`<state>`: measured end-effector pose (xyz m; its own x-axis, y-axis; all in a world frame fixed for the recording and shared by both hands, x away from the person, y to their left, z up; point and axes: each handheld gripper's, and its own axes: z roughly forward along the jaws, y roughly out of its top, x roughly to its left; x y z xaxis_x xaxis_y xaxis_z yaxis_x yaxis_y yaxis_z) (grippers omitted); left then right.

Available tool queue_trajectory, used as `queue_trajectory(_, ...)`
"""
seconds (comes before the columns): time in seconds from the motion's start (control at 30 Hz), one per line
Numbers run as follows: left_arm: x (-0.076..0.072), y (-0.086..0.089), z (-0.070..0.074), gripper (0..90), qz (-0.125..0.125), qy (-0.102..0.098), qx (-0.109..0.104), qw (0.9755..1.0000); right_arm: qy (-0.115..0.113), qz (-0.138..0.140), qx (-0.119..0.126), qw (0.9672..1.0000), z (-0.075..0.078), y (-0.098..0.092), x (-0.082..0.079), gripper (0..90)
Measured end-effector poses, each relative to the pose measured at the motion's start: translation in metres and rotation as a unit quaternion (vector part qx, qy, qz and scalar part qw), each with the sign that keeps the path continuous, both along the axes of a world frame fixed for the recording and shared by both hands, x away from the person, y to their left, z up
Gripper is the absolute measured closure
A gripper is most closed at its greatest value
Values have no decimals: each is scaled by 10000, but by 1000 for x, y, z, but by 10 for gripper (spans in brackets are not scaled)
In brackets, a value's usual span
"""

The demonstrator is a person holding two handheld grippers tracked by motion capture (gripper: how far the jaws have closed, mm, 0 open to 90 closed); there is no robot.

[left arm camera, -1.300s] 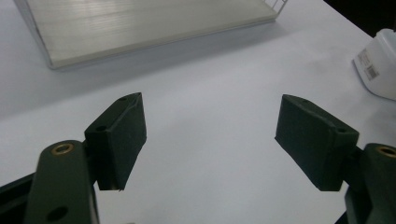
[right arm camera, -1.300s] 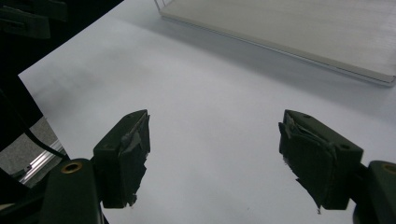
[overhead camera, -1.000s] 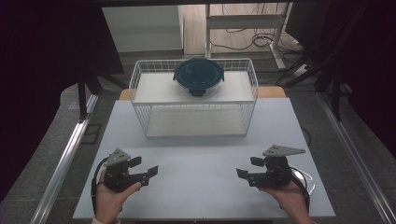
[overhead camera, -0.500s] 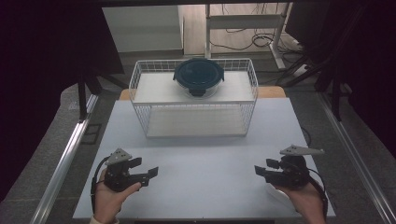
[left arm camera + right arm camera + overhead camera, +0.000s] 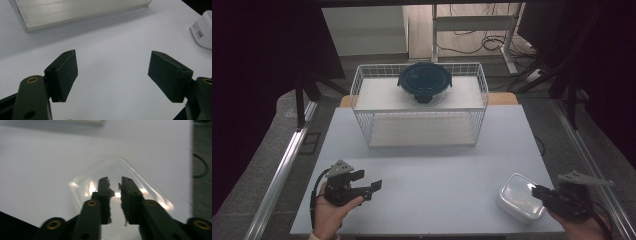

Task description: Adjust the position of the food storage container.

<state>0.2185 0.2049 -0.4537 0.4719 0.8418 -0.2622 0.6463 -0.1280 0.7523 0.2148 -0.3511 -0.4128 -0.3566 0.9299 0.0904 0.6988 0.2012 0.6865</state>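
The clear square plastic container [image 5: 520,197] sits at the table's near right corner. The right gripper [image 5: 115,185] hangs right over it, its jaws just closing to a narrow gap with nothing pinched. The left gripper [image 5: 373,184] rests wide open, well apart, over the white table [image 5: 437,170].

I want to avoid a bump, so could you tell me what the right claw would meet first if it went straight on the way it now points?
Probably the clear box: the right claw, its jaws just closing with nothing between them, points at it in the right gripper view, hovering over its lid. Whether it already touches is unclear.
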Motion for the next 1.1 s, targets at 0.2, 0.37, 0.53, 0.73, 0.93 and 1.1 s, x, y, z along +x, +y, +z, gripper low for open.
queue_trajectory(0.2,1,-2,-3,233,-18,44,30,10000,242,-510,-267,9980,-15,-39,-14,886)
queue_trajectory(0.37,2,-1,-5,233,-10,71,33,10000,549,-565,-344,9963,-31,-47,-12,886)
queue_trajectory(0.53,3,-1,-7,233,-21,102,18,9999,765,-520,-362,9951,-46,-44,-4,886)
queue_trajectory(0.73,3,0,-8,233,-12,118,41,9999,726,-397,-294,9961,-48,-41,-2,886)
queue_trajectory(0.93,3,2,-8,234,-6,126,-17,9999,691,-280,-314,9967,-50,-34,0,886)
queue_trajectory(1.1,4,3,-9,237,18,112,-70,9999,721,-83,-264,9970,-51,-18,4,886)
